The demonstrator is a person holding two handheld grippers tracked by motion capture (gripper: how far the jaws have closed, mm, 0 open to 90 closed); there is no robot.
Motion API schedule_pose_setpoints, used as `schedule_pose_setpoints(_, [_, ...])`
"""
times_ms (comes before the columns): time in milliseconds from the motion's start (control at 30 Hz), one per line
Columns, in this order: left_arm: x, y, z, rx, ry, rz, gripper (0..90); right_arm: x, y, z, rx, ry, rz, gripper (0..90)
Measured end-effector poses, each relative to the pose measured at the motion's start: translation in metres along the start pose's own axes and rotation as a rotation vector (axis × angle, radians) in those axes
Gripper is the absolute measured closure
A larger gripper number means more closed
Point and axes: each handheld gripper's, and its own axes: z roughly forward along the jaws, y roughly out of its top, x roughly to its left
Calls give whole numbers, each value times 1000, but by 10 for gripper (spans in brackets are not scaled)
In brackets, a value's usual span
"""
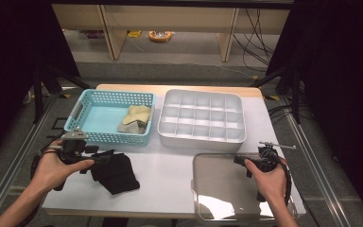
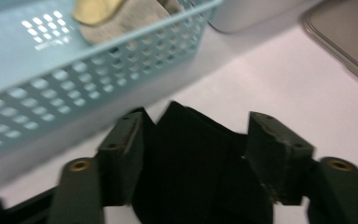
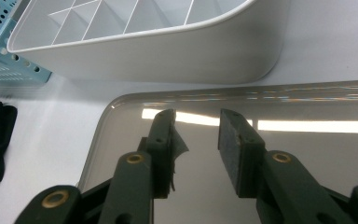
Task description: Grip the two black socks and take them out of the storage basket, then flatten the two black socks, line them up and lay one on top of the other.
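A black cloth [image 1: 116,172], prob. a sock or small garment, lies crumpled on the white table [image 1: 165,165], near the front-left edge, just in front of the blue perforated basket [image 1: 109,138]. Its long axis runs roughly from upper left to lower right in the high view.

The left gripper [image 1: 105,158] sits at the cloth's upper-left end, pointing right along that axis. In the left gripper view its jaws stand wide apart, w/ the black cloth [image 2: 196,172] lying between them; the pads do not look pressed on it, so it reads as released. Any fresh grab would prob. mean closing straight on this near end.

Inside the basket lies a beige-and-yellow cloth [image 1: 135,119]. To the right of the basket stands a white divider tray [image 1: 201,138] w/ many empty cells. In front of that lies a clear flat lid [image 1: 220,189].

The right gripper [image 1: 240,160] hovers over the lid, well apart from the black cloth, jaws partly open w/ nothing gripped. The left hand is much the nearer one.
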Motion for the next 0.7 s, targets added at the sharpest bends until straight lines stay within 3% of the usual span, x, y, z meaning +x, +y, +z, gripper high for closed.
schedule_pose_setpoints(167, [-3, 3, -1, -34, 1, 30, 288, 1, 0, -2, 10, 0, 21, 667])
schedule_pose_setpoints(200, [-4, 3, -1, -37, 1, 39, 291, -1, 1, 1, -10, -3, -6, 666])
schedule_pose_setpoints(233, [-6, 5, -1, -46, -4, 45, 298, 1, 0, 0, 0, 6, 28, 666])
schedule_pose_setpoints(267, [-7, 6, 0, -53, -10, 49, 307, -1, 1, 0, -5, -1, -9, 666])
schedule_pose_setpoints(333, [-10, 7, 1, -61, -20, 55, 336, 0, 2, 0, 0, 3, -2, 666])
schedule_pose_setpoints(467, [-20, 10, 13, -41, -49, 52, 419, -1, 3, 0, 3, 4, -5, 666])
schedule_pose_setpoints(500, [-22, 10, 15, -30, -56, 55, 439, 1, 2, -1, 14, 19, 34, 666])
schedule_pose_setpoints(533, [-25, 11, 17, -29, -68, 59, 458, -2, 3, -1, 3, 3, -5, 666])
schedule_pose_setpoints(567, [-27, 14, 18, -14, -73, 69, 482, 1, 2, -1, 13, 18, 39, 666])
schedule_pose_setpoints(633, [-29, 16, 20, 1, -69, 79, 548, -2, 1, 0, 3, 19, 0, 666])
schedule_pose_setpoints(700, [-30, 17, 25, 50, -72, 90, 583, -3, 1, 1, -3, 9, -23, 666])
